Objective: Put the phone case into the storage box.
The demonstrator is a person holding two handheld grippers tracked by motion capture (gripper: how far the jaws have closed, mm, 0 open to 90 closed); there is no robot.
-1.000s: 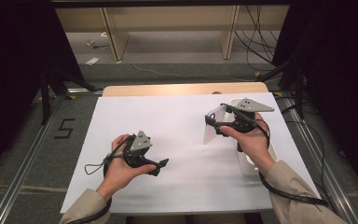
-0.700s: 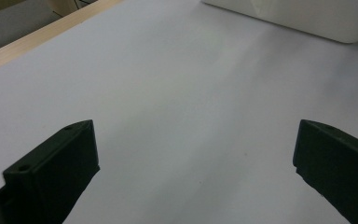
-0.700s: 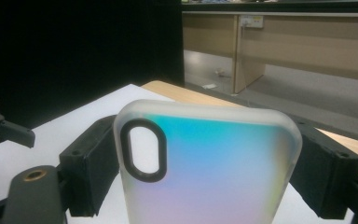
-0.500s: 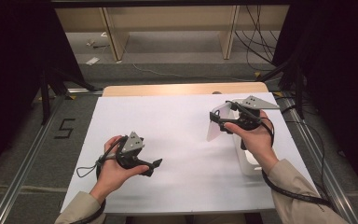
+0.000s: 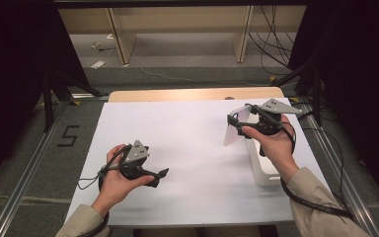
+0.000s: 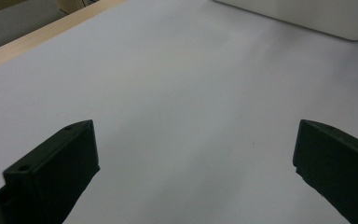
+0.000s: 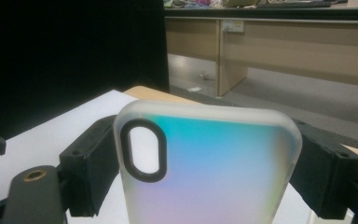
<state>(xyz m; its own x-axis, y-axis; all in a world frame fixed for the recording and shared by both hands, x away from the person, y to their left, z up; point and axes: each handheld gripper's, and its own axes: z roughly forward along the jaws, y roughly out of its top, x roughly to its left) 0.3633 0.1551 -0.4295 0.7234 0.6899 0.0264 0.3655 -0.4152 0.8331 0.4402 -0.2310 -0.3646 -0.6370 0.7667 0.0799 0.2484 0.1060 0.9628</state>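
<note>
Frosted phone case (image 7: 207, 168) clamped upright in right gripper (image 5: 238, 129); left gripper (image 5: 162, 174) spread wide, empty, over white table (image 5: 192, 148); white stand (image 5: 262, 170), perhaps, beside.

A white sheet (image 5: 197, 148) covers the wooden table (image 5: 177, 95); black curtains (image 5: 10, 59) flank it.

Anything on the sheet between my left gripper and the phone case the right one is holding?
Nothing. In the high view, only bare white sheet lies between the left gripper and the phone case clamped in the right gripper.
</note>
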